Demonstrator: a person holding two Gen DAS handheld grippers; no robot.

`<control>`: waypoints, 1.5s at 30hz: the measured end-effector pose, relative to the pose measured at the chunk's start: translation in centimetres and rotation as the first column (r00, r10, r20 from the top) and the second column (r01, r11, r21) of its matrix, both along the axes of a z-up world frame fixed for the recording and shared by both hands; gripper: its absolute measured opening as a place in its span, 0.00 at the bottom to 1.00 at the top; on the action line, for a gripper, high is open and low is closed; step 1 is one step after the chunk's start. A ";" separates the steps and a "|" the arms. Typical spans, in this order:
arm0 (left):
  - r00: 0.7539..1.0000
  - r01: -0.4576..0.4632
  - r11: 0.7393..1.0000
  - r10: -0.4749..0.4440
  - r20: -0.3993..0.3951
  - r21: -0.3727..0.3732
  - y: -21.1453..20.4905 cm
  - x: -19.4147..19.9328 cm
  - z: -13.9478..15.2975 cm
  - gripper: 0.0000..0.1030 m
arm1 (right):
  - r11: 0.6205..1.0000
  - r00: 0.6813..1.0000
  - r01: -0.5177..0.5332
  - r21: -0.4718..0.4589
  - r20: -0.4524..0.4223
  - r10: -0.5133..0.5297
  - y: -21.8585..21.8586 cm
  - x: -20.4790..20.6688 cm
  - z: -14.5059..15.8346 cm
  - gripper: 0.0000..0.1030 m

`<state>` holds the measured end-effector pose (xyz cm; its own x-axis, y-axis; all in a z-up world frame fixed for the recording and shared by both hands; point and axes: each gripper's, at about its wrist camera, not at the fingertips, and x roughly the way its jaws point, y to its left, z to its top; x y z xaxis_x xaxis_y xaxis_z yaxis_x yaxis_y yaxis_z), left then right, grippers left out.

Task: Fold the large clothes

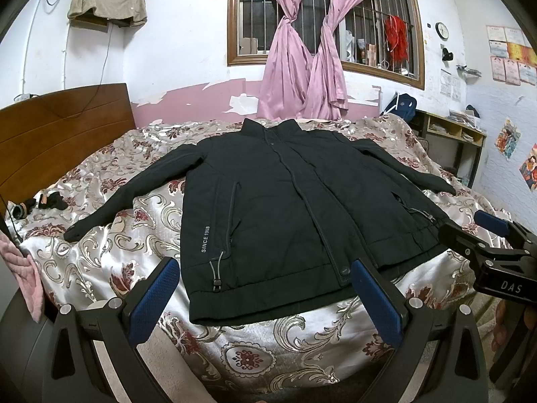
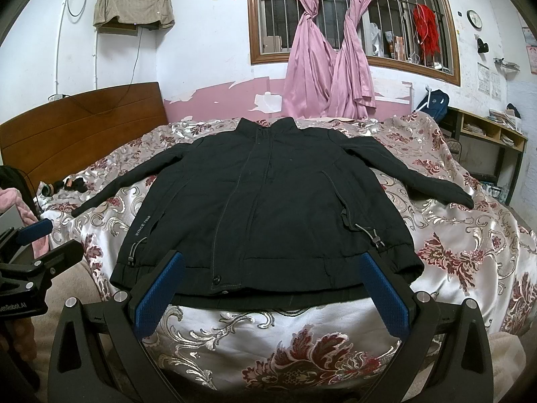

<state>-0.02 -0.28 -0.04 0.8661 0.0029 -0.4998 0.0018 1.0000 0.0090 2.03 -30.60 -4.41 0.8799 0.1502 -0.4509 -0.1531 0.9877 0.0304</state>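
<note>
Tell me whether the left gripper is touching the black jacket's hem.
Cannot tell. In the left wrist view the open left gripper frames the black jacket at its hem, but no contact or gap shows plainly.

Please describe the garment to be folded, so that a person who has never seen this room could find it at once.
Look at the large bed with the wooden headboard and shiny floral cover. On its middle lies a black jacket, spread flat, front up, sleeves out to both sides. It is the only big dark garment there, with "SINCE 1988" printed in white near its hem.
</note>
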 end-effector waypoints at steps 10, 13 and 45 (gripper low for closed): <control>1.000 0.003 1.000 -0.003 -0.005 -0.004 -0.1 0.1 0.2 1.00 | 1.000 1.000 0.000 0.001 -0.002 0.000 0.1 0.0 -0.2 0.99; 1.000 0.014 1.000 -0.014 -0.022 -0.012 -0.3 0.5 0.0 1.00 | 1.000 1.000 0.002 0.001 -0.007 -0.002 0.2 0.1 -0.3 0.99; 0.896 -0.058 0.998 0.037 -0.442 -0.033 -0.4 20.1 -2.4 1.00 | 0.883 0.914 0.389 0.264 -0.230 -0.334 -15.6 13.7 -2.7 0.99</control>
<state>20.11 -0.68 -2.48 0.5562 0.0076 -0.8310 -0.0522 0.9983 -0.0258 15.70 -46.22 -7.07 0.8110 -0.0120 -0.5849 0.2477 0.9128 0.3246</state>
